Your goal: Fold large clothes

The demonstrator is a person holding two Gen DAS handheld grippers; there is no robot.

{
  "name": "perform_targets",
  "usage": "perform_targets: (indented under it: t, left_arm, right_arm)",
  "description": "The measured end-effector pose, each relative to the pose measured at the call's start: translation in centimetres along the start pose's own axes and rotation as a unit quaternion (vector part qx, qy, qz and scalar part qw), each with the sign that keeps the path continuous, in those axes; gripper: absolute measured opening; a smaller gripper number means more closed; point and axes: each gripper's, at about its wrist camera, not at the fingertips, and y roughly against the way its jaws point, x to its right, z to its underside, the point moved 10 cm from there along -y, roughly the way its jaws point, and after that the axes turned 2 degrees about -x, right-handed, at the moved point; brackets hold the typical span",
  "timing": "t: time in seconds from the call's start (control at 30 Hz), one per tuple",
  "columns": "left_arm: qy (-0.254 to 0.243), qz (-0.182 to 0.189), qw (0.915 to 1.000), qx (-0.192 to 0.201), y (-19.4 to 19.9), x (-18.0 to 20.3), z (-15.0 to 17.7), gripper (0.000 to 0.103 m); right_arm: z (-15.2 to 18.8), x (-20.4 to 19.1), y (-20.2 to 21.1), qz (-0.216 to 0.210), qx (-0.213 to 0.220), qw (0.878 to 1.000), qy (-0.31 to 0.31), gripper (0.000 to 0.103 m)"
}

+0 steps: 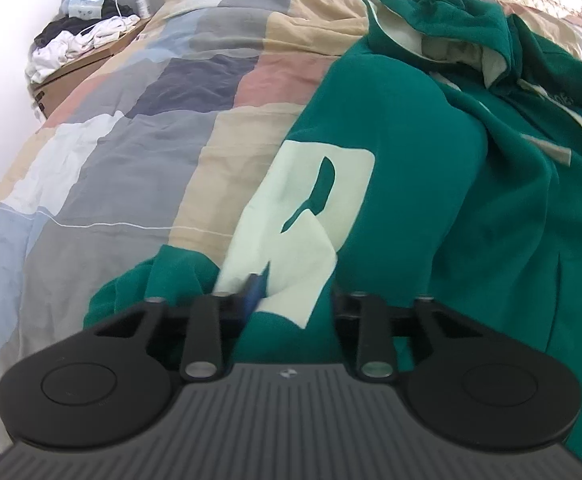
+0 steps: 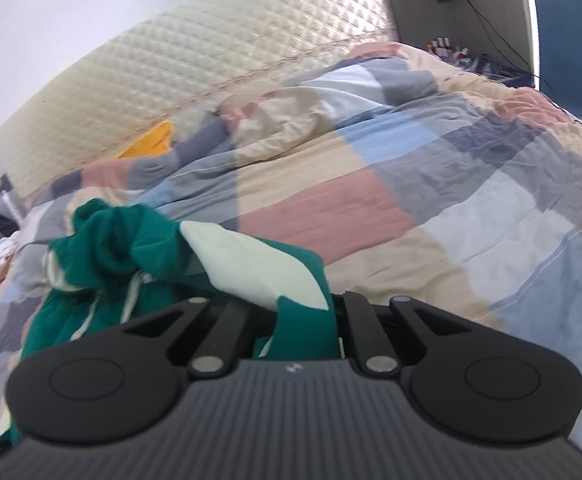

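I count one green hoodie (image 1: pixel 471 200) on the bed (image 1: pixel 139 152), its length running from my left tool (image 1: pixel 287 300) toward one o'clock, hood farthest. Both tools are clamped on its cloth: the left on a sleeve end, the right tool (image 2: pixel 299 328) on a lifted fold. Two tools, one garment; the left is nearer the body.

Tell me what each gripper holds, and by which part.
Both hold the green hoodie: the left gripper at a pale-patched sleeve, the right gripper on a green-and-pale fold, part unclear.
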Motion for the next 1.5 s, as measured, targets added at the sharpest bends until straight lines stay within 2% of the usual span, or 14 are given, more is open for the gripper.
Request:
perform_targets:
  t: [0.07,0.2,0.3,0.53,0.73,0.87,1.03,1.13,1.27,1.3,1.33,1.4,1.43,1.5]
  left_arm:
    - [0.01,0.003,0.9999,0.005,0.1,-0.8,-1.0,0.009]
    - [0.089,0.024,0.9958,0.0,0.5,-4.5,-3.3,0.006]
    - [0.14,0.014,0.9899,0.02,1.2,-8.1,-6.7,0.005]
    - [0.159,-0.072,0.9806,0.089,1.9,-15.0,-17.7,0.005]
    - [0.159,-0.131,0.9722,0.113,-2.8,-18.2,-24.7,0.005]
    - [0.144,-0.167,0.9715,0.087,-8.6,-19.9,-25.4,0.005]
    - [0.138,-0.178,0.9733,0.044,-15.4,-21.0,-22.7,0.005]
    - [0.131,-0.182,0.9737,0.038,-17.2,-21.1,-22.0,0.006]
    - [0.126,-0.178,0.9744,0.054,-16.5,-20.6,-22.3,0.008]
    - [0.13,-0.171,0.9749,0.06,-15.9,-20.2,-22.4,0.01]
    - [0.132,-0.161,0.9759,0.064,-15.2,-19.8,-22.6,0.018]
    - [0.134,-0.137,0.9791,0.068,-13.7,-18.9,-22.8,0.047]
    - [0.137,-0.125,0.98,0.073,-12.7,-18.4,-22.8,0.064]
    - [0.141,-0.099,0.9813,0.086,-10.8,-17.5,-22.7,0.067]
  right_arm:
    - [-1.0,1.2,-0.7,0.002,-0.005,1.0,-0.005,0.008]
    - [-3.7,2.2,-1.7,0.015,-0.001,1.0,0.025,0.008]
    - [-6.7,2.3,-2.5,0.011,0.017,0.999,0.033,0.008]
    - [-13.4,2.7,-5.4,0.033,0.041,0.997,0.058,0.008]
    - [-15.0,6.4,-11.7,0.098,0.019,0.994,0.049,0.008]
    - [-12.7,9.6,-16.5,0.135,-0.005,0.99,0.05,0.008]
    - [-8.5,12.6,-21.2,0.155,-0.037,0.986,0.048,0.008]
    - [-7.1,13.2,-22.6,0.16,-0.051,0.985,0.047,0.009]
    - [-6.7,12.6,-22.5,0.172,-0.052,0.982,0.055,0.012]
    - [-6.7,12.3,-22.2,0.172,-0.053,0.982,0.062,0.012]
    - [-6.9,12.0,-21.7,0.169,-0.054,0.982,0.067,0.013]
    - [-7.3,11.6,-20.7,0.16,-0.055,0.983,0.069,0.016]
    - [-7.5,11.4,-20.2,0.159,-0.057,0.983,0.072,0.023]
    - [-8.0,10.7,-18.8,0.157,-0.055,0.983,0.08,0.035]
